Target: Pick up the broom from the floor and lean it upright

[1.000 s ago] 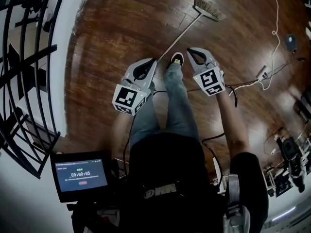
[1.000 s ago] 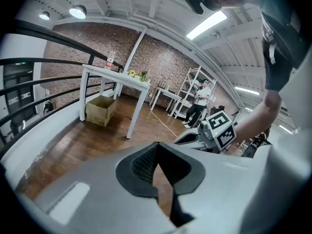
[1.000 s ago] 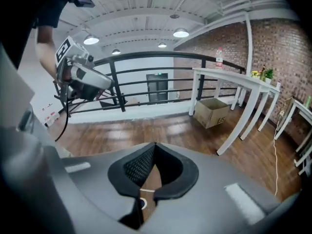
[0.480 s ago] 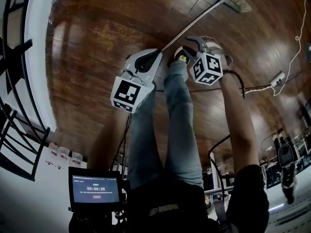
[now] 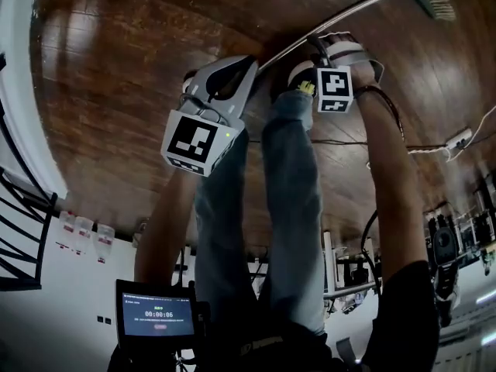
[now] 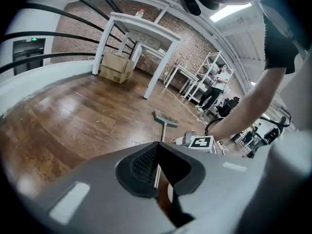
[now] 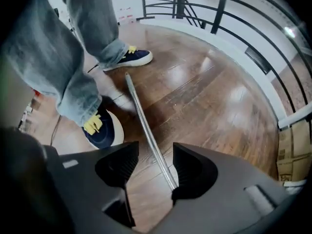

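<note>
Our grey right claw (image 7: 155, 156) was opening around the thin silver broom handle (image 7: 141, 108), bottom centre; our grey left claw (image 6: 156, 155) was squeezed together.

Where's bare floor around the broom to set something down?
Free: the wide wood floor left of the broom handle, out to the white curb under the railing; also the stretch from the broom head to the cardboard boxes. Crowded: around the shoes at the handle's near end, and right of the legs, where a cable and power strip lie.
</note>
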`<state>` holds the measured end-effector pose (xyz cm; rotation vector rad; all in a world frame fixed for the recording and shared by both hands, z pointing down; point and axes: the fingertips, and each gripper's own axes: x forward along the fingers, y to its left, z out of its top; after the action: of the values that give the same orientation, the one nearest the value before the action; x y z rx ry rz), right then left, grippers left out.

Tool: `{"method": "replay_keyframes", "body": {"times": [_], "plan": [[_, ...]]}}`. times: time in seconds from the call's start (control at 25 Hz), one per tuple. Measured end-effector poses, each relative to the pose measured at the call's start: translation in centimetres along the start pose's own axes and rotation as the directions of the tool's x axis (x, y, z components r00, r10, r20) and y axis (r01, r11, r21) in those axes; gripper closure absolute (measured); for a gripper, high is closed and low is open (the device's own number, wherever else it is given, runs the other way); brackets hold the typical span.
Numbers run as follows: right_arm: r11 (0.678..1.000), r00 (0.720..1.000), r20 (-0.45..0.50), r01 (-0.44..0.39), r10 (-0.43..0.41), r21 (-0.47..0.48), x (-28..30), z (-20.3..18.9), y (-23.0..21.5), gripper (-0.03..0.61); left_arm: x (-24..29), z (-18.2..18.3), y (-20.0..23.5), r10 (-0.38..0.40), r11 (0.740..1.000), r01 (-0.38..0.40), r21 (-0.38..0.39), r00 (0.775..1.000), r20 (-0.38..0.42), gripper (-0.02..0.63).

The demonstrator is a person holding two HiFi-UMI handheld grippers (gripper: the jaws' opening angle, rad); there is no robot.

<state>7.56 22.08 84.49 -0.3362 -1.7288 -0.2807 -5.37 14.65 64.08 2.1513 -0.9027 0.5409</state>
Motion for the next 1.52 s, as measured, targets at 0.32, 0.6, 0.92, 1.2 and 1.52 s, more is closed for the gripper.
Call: {"method": "replay_keyframes", "body": {"times": [0.32,0.6,0.92,1.2,1.52], "plan": [[0.983,0.993,-0.109,-0.055,0.036,-0.175,9.0,-0.3,1.9,0.359,0.5,-5.0,2.6,0.03,0.995,-0.03,-0.091,1.0,-0.002,0.597],[0.959,0.99,-0.111,-0.113,0.086,-0.259,8.3,-0.4,1.6,0.489,0.3,-4.3,3.2,0.048,0.994,-0.046,-0.101,0.999,0.021,0.597],[0.993,0.999,-0.051,0.01,-0.016,-0.116,2.6,1.7,-4.0,0.489,-3.4,2.5,2.1,0.082,0.994,-0.076,-0.079,0.994,0.073,0.597],[0.989,0.991,0.038,0.125,-0.129,0.075,-11.1,4.0,-13.9,0.5,-11.1,17.0,-2.4,0.107,0.994,-0.096,-0.058,0.967,0.231,0.597],[0.886,0.936,0.17,0.217,-0.307,0.409,-26.1,5.8,-21.3,0.5,-17.2,27.9,-8.0,0.08,0.996,-0.089,0.015,0.944,0.319,0.597]]}}
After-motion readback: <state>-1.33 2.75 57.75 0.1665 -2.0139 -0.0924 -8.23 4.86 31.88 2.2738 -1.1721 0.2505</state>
